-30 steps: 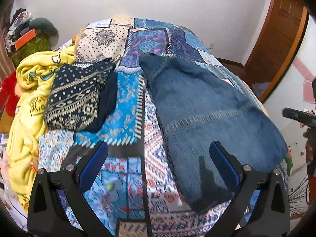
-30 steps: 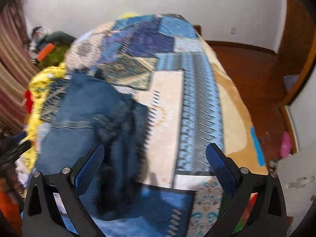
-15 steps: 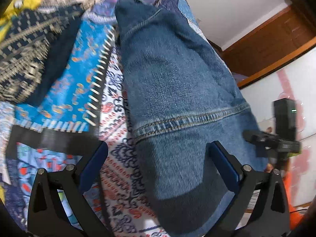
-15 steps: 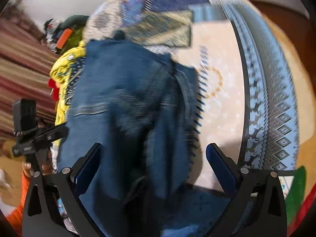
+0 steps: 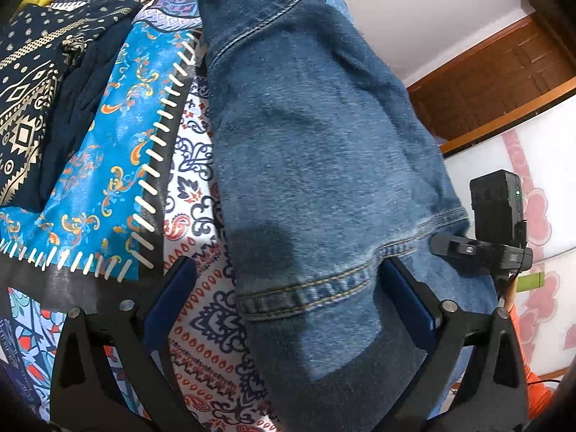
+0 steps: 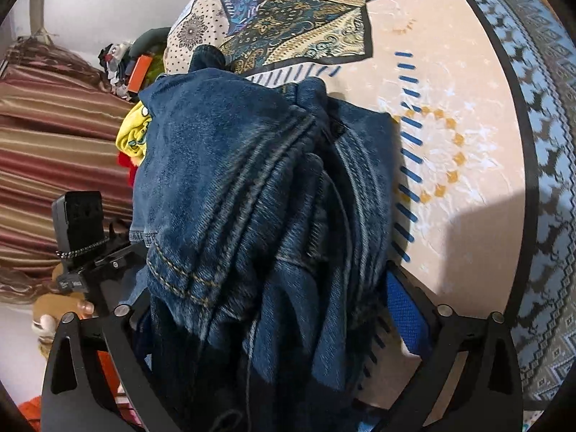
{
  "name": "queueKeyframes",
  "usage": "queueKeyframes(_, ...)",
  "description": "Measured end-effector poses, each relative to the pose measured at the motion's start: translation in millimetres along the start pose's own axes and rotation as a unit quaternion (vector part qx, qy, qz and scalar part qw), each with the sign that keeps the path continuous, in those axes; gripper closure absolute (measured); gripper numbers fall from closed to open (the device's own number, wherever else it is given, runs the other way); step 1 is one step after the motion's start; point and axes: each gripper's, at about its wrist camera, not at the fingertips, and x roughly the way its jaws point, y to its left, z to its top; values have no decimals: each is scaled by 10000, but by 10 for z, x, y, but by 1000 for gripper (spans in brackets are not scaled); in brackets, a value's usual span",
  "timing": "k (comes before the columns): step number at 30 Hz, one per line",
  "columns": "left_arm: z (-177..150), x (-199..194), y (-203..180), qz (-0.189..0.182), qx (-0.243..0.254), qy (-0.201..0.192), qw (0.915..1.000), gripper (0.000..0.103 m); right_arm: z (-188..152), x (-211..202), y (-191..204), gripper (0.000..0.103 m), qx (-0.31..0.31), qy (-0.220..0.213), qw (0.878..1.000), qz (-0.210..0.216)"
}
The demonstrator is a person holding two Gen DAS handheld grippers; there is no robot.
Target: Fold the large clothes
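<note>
I see a patchwork bedspread (image 5: 118, 165) filling the left of the left wrist frame, with a dark patterned cloth (image 5: 32, 100) lying on it at upper left. At upper right stands a wooden door (image 5: 493, 82). In the right wrist frame, striped curtains (image 6: 54, 151) hang at left, a yellow blanket (image 6: 135, 136) beside them.

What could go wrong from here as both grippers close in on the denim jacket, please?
The right gripper faces bunched folds of the denim jacket, so its open jaws may pinch several layers or only one. The left gripper straddles the hem seam over the patterned bedspread and could catch that too.
</note>
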Motion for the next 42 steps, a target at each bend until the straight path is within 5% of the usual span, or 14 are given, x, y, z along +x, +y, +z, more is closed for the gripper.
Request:
queueKeyframes(1, 4, 14, -42, -146, 18, 9, 9999, 22, -15, -8, 15, 12, 2, -24, 10000, -1)
queueKeyframes(2, 13, 40, -91, -353, 9, 73, 9994, 26, -31, -30, 18, 15, 4, -48, 10000, -26)
queueKeyframes(11, -11, -200, -274, -311, -87, -257, 9991, 51, -111, -254, 217, 56, -84, -403, 9988, -258)
queueKeyframes(14, -42, -368, -520, -113, 280, -484, 9984, 58, -122, -341, 353, 63, -148, -468, 9983, -312)
queueKeyframes(26, 175, -1602, -530, -360, 654, -1627, 9838, 63, 130, -502, 1252, 65, -824, -1096, 9903, -217)
queueKeyframes(35, 636, -2281, 106, -206, 684, -2207, 9727, 63, 617, -194, 1980, 65, -1380, -1446, 9798, 57)
queueKeyframes(42, 1000, -2515, 728, 210, 575, -2246, 9725, 63, 1015, 449, 2247, 65, -1352, -1455, 9795, 321)
